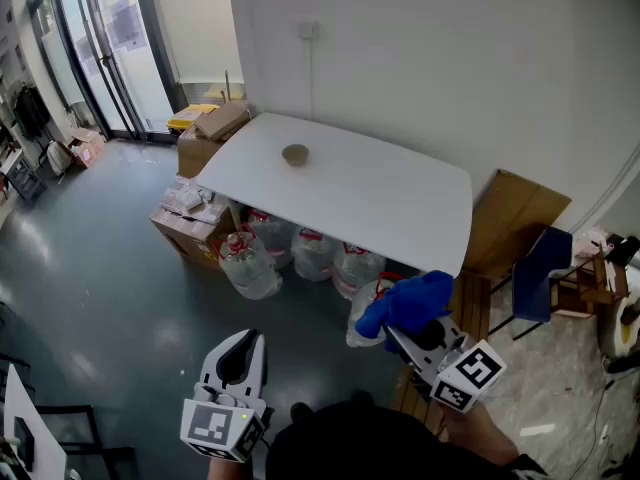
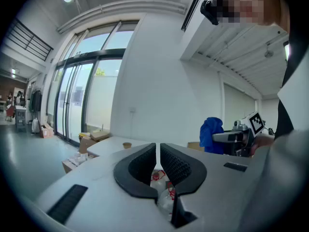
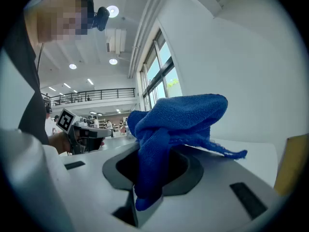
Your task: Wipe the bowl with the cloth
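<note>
Left gripper (image 2: 158,153): jaws drawn almost together, with only a thin slit between the ribbed pads and nothing in it. It is held low and roughly level, pointing toward the worktop (image 1: 400,203).
Right gripper (image 3: 153,161): clamped on the blue cloth (image 3: 178,115) and held beside the left gripper, to its right. It is also close to level.
Cloth: bunched, it rises out of the right gripper's jaws and flops over their front. A frayed corner trails off to that gripper's right.
Bowl (image 1: 295,154): small, tan and upright on the white worktop, alone there. It is well ahead of both grippers, a little left of where the left gripper's jaws point and further left of the right gripper's line. Neither gripper touches it.
Water bottles (image 1: 300,253): clear jugs with red labels, clustered on the floor under the worktop's near edge, between the grippers and the bowl.
Cardboard boxes (image 1: 190,218): stacked on the floor at the worktop's left end, ahead and left of the left gripper.
Chair (image 1: 540,268): blue, off to the right of the right gripper, next to a flattened cardboard sheet (image 1: 515,213) leaning on the wall.
</note>
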`<action>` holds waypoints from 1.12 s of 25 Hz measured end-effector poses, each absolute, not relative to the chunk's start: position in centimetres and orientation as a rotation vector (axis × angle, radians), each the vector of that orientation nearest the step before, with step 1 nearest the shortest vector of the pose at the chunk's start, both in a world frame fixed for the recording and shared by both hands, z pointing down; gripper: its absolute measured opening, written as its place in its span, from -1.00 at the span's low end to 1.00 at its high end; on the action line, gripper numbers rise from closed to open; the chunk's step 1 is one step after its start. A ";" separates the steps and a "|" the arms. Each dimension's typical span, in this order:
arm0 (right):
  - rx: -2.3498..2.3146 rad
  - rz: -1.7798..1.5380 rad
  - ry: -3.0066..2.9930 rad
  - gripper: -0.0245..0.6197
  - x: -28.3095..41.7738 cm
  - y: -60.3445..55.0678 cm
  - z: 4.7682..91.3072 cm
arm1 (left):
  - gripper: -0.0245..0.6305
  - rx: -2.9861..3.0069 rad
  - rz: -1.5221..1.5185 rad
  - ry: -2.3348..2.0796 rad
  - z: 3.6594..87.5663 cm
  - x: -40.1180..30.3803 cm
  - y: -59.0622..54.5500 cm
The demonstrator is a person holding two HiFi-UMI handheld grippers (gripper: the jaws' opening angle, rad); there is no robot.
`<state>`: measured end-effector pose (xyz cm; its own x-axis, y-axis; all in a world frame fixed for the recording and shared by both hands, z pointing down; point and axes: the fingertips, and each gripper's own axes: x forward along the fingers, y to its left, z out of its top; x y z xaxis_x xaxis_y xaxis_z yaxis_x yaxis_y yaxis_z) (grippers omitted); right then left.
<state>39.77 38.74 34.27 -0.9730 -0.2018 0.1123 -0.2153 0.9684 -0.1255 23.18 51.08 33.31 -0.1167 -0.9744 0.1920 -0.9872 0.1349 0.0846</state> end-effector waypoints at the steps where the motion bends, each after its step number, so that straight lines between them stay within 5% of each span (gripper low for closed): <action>1: 0.318 0.212 -3.016 -0.65 39.6 38.9 34.3 | -0.82 1.957 0.062 -2.202 33.0 23.3 51.0; 28: 0.339 0.264 -2.978 -0.65 30.7 45.3 34.9 | -0.81 1.998 0.067 -2.191 35.0 15.3 58.0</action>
